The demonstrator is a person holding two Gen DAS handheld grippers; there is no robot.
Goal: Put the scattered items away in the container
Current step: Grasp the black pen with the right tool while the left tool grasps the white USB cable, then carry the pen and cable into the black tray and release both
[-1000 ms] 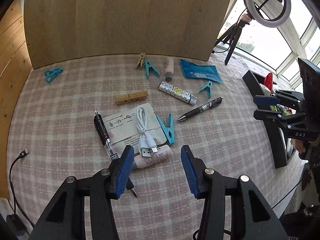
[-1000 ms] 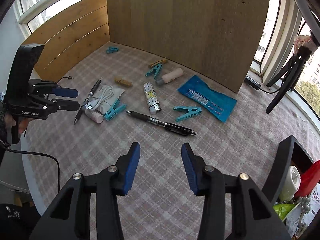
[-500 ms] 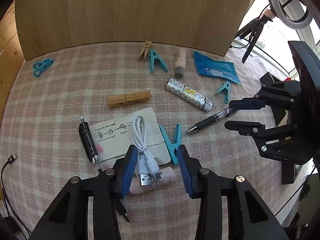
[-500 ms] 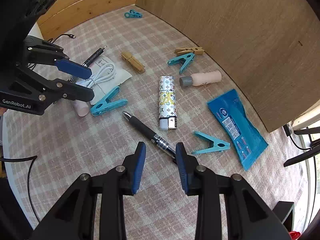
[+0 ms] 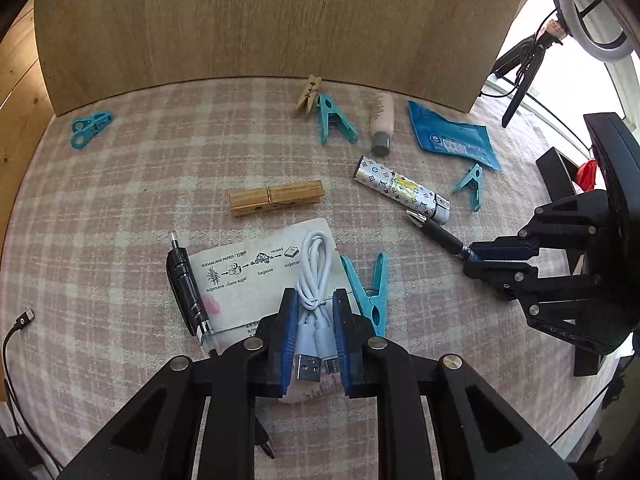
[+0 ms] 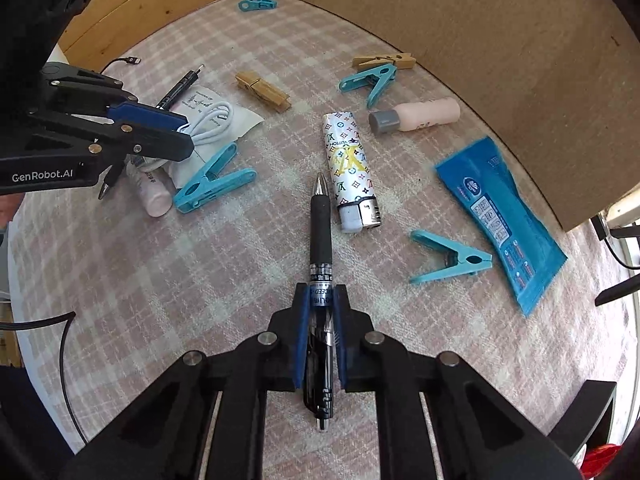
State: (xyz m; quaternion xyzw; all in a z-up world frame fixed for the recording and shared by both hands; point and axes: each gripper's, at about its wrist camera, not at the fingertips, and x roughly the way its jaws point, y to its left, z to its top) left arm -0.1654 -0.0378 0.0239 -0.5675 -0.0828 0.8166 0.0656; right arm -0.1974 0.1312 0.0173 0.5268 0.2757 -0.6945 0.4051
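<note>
Beside the gripped pen (image 6: pixel 321 236) lies a patterned lighter (image 6: pixel 349 160); clothespegs (image 6: pixel 448 257) nearby.

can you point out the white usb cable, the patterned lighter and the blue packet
white usb cable (image 5: pixel 316 264), left wrist view, on the bundled loop above the pads
patterned lighter (image 6: pixel 347 160), right wrist view, on the middle of its printed body
blue packet (image 6: pixel 498 216), right wrist view, on the printed face near its middle

I work at a staged recording corner of a home: a table under a pink checked cloth (image 5: pixel 120 208), plywood boards (image 5: pixel 280 20) propped along its far side, a ring light (image 5: pixel 588 20) on a tripod by the right-hand window.
</note>
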